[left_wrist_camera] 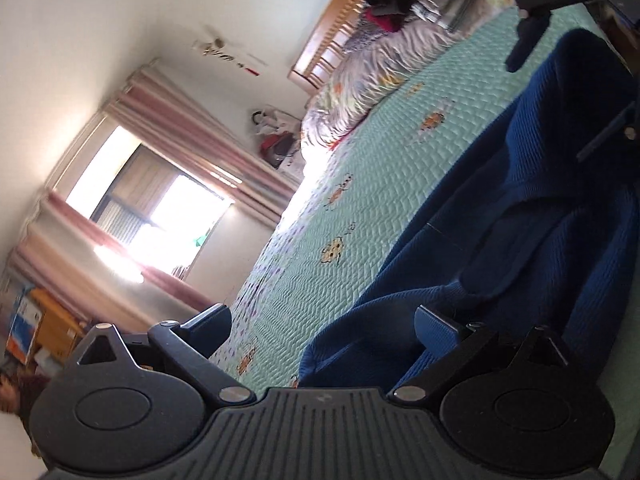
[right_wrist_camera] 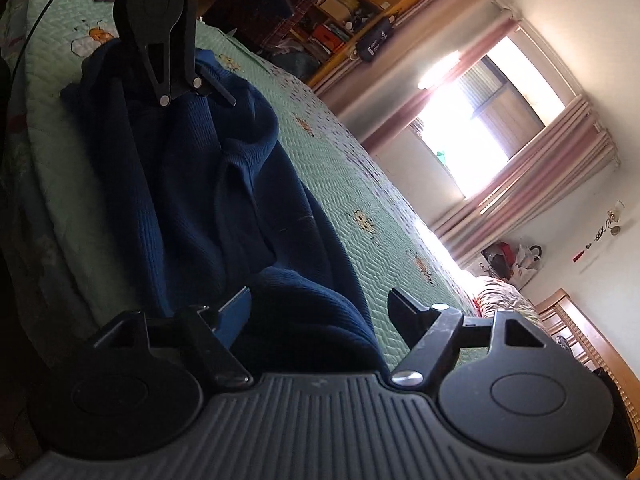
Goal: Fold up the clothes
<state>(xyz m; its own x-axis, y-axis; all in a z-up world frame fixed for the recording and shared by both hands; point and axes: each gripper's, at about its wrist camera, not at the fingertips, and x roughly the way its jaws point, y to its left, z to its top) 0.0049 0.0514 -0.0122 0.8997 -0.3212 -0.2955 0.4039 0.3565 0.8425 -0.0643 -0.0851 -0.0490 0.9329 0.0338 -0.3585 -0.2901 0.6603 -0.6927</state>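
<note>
1. Right wrist view showed the blue knitted garment (right_wrist_camera: 208, 184) lying rumpled on the bed (right_wrist_camera: 340, 168), over its green quilted cover, with a thick fold of the cloth bulging up between the fingers of the right tongs (right_wrist_camera: 320, 312).
2. The right tongs stood spread, their pads clear of the cloth on either side (nothing was pinched).
3. The left tongs (left_wrist_camera: 324, 328) were also spread; the knit lay against their right finger (left_wrist_camera: 434, 320), while the left one hung over bare quilt, and no grip showed.
4. In the right wrist view the left tongs (right_wrist_camera: 160, 40) appeared at the far end of the garment, so the two tools stood at opposite ends of it.
5. I judged the step to be a re-grip between folds: the garment was bunched, not flat, and the fold was far from finished.
6. The next move probably called for each pair of tongs to close on an edge or corner, taking one layer rather than the whole bunch, then drawing the cloth flat.
7. Containers: a wooden shelf (right_wrist_camera: 360, 12) beyond the bed held boxes and oddments, too blurred to name.
</note>
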